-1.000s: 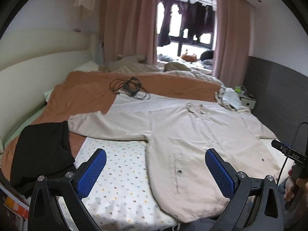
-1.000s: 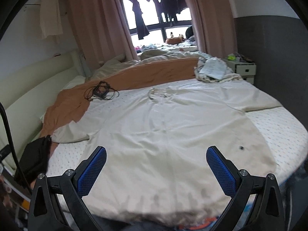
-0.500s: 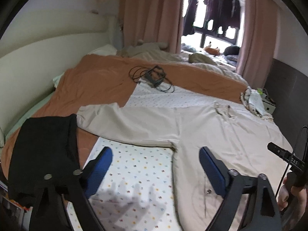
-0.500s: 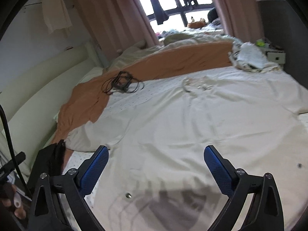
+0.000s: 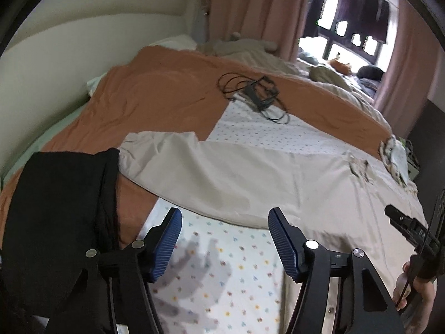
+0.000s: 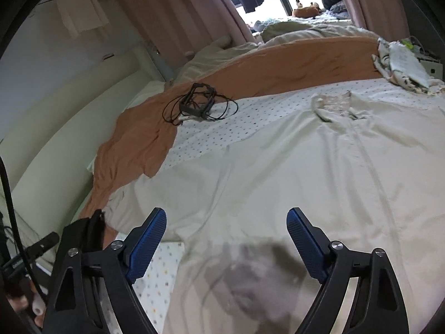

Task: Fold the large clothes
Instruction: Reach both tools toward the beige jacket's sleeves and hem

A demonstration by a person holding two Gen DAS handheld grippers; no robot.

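On the bed (image 5: pixel 244 272) before us lies the coat (image 6: pixel 292 183), pale beige, spread flat with its collar toward the far side and one sleeve (image 5: pixel 194 167) stretched out to the left across the dotted sheet (image 5: pixel 264 128). Our left gripper (image 5: pixel 224 238) hangs over the bare sheet just beside the sleeve's lower edge; its jaws have just been closing, yet they stand apart with nothing between them and the blue fingers (image 5: pixel 281 236) touch no cloth. Our right gripper (image 6: pixel 226 240) hovers above the coat's body, casting a dark shadow on it; its jaws too have just been closing a little, still wide and released, gripping nothing. Left of the sleeve a black garment (image 5: pixel 58 217) lies in a heap on the orange blanket (image 5: pixel 155 97), its edge touching the cuff. Farther back a black cable bundle (image 6: pixel 198 103) sits where blanket meets sheet, well apart from the coat. Near the collar, at the right edge of the bed, lies a patterned cloth (image 6: pixel 403 64). Beyond hang pink curtains (image 5: pixel 256 8) beside a window (image 5: pixel 347 27).
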